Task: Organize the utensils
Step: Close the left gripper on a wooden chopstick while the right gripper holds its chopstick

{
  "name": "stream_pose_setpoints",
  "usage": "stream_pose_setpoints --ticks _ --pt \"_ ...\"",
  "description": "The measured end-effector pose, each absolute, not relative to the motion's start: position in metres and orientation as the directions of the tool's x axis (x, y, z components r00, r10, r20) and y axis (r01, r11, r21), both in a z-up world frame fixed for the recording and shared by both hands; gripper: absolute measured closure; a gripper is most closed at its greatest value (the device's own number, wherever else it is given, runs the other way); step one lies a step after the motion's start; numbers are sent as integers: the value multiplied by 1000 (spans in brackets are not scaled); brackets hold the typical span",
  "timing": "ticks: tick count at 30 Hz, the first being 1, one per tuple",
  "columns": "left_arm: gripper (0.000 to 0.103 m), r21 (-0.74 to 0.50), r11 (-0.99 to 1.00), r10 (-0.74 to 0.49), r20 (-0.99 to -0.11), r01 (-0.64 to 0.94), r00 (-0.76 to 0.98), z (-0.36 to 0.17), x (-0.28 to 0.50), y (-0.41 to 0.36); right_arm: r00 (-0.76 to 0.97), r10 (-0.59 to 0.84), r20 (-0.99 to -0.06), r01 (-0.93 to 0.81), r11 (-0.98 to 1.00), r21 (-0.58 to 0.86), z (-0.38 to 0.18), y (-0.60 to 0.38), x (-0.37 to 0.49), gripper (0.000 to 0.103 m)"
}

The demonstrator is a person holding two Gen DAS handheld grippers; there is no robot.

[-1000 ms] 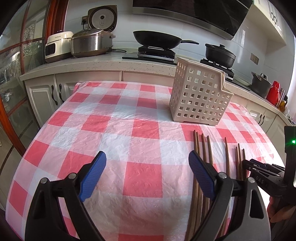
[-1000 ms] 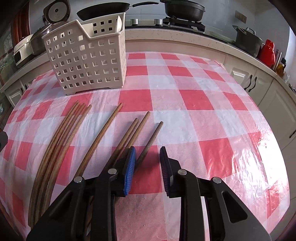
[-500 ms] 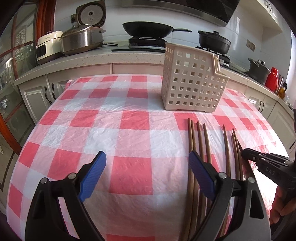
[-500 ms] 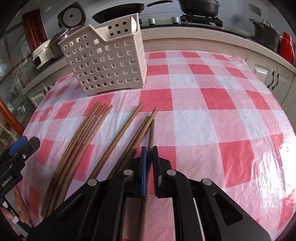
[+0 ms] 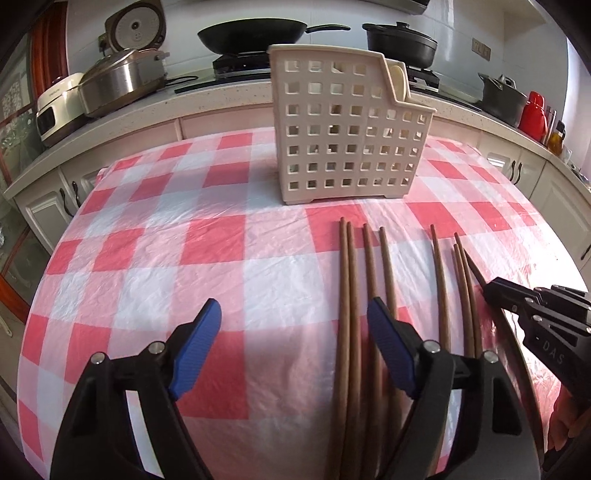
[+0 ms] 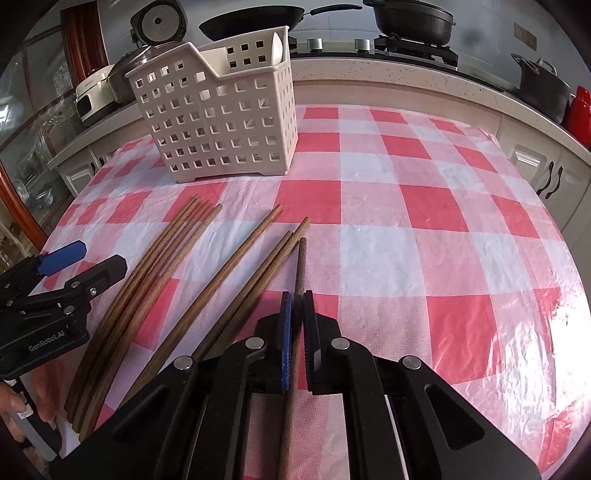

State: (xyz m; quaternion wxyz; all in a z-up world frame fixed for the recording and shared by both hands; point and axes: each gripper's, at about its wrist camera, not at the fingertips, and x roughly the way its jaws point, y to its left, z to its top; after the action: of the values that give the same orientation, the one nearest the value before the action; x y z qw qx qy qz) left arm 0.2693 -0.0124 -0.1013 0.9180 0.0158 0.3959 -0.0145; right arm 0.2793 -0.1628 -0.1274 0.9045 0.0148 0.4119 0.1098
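Several brown wooden chopsticks (image 5: 349, 295) (image 6: 147, 273) lie side by side on the red-and-white checked tablecloth (image 5: 147, 258) (image 6: 443, 240), in front of a cream perforated basket (image 5: 347, 136) (image 6: 221, 122). My right gripper (image 6: 297, 299) is shut on the rightmost chopstick (image 6: 301, 258), whose tip sticks out ahead of the pads; in the left wrist view the right gripper (image 5: 487, 288) sits low at the right. My left gripper (image 5: 293, 310) (image 6: 98, 254) hovers over the left bunch with its jaws closing. Two chopsticks show between the blue pads, untouched.
A white utensil (image 6: 277, 48) stands inside the basket. Behind the table runs a counter with a rice cooker (image 5: 133, 26), a steel pot (image 5: 118, 81), a wok (image 5: 255, 33), black pots (image 5: 399, 44) and a red flask (image 5: 533, 118). The cloth drops off at the table's left and right edges.
My right gripper has shut on the rightmost chopstick and lifted its front end slightly. The left gripper has slid right, toward the left bunch of chopsticks, and its jaws have narrowed a little.
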Motion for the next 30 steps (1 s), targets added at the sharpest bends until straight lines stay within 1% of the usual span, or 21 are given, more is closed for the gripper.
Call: stream_pose_setpoints --ticks 1,4,6,15,20,24,27,30 --pt "29 29 999 -9 -729 44 685 -102 274 -16 637 214 -741 -187 975 121 -127 -164 279 97" --pt "40 34 998 -12 -742 55 671 -105 284 -20 635 228 -738 -185 973 141 -127 -167 278 97" --pt "44 35 998 -10 -747 53 664 -106 289 -20 634 234 -737 -184 971 150 -128 -169 278 97" --pt "44 40 998 -5 -774 57 634 -113 309 -23 633 241 -736 -183 970 160 -128 -170 277 97" --pt "50 2 998 -38 -782 64 622 -115 311 -19 633 239 -736 -183 970 158 -128 -170 277 97" --pt "50 -52 997 -81 -782 65 618 -111 310 -14 634 235 -737 -183 971 153 -128 -170 277 97" --pt "50 -32 998 -60 -781 56 622 -111 312 -14 634 235 -737 -182 971 153 -128 -170 277 97" --pt "50 -48 998 -63 -781 41 622 -112 314 -10 634 238 -736 -182 971 157 -128 -170 277 97"
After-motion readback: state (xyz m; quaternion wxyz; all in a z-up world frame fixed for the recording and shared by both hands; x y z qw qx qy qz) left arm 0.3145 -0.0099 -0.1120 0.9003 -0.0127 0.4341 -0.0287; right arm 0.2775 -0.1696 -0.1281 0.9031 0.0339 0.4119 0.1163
